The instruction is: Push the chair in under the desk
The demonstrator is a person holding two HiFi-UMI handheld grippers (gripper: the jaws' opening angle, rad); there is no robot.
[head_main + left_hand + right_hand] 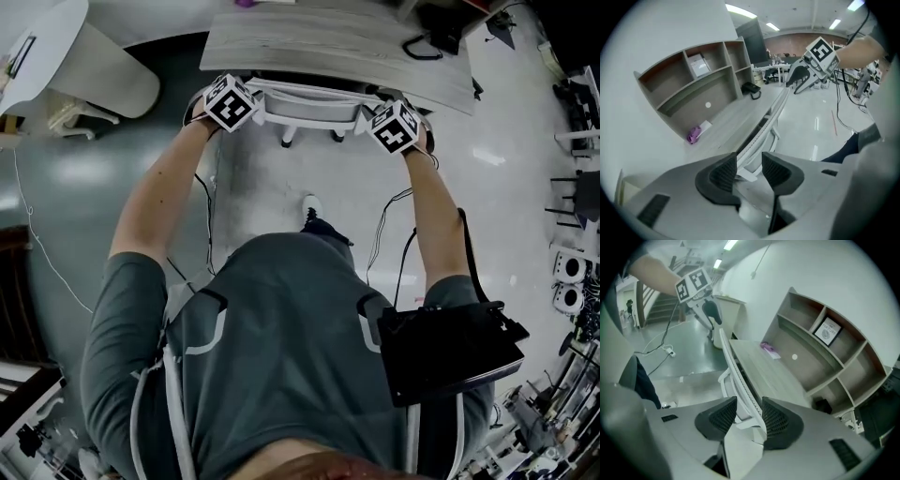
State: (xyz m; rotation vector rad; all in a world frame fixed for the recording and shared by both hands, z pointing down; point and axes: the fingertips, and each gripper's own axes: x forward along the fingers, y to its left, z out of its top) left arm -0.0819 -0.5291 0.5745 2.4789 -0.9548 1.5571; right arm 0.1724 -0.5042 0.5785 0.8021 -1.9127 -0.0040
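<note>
A glossy grey floor [272, 187] spreads out in front of a pale wood-grain surface [309, 47]. A person [300, 319] in a grey top stands on the floor, facing the surface's near edge with both arms stretched toward it. A curved wooden shelf unit [693, 89] stands along the far side of the surface.

A white chair [309, 103] is tucked in at the surface's near edge. Its seat is under the surface and its slatted back stands upright just beside that edge.

The left tongs [749, 161] are at the near edge of the surface, toward its left. They are open, and the chair back's rim passes between their dark ribbed pads with a gap on one side. The right tongs [749, 404] are at the same edge, toward the right. They are also open, with the rim lying against one pad and clear of the other.

A small black object [751, 89] and a smaller purple object [693, 135] lie on the surface, near the shelf unit.
</note>
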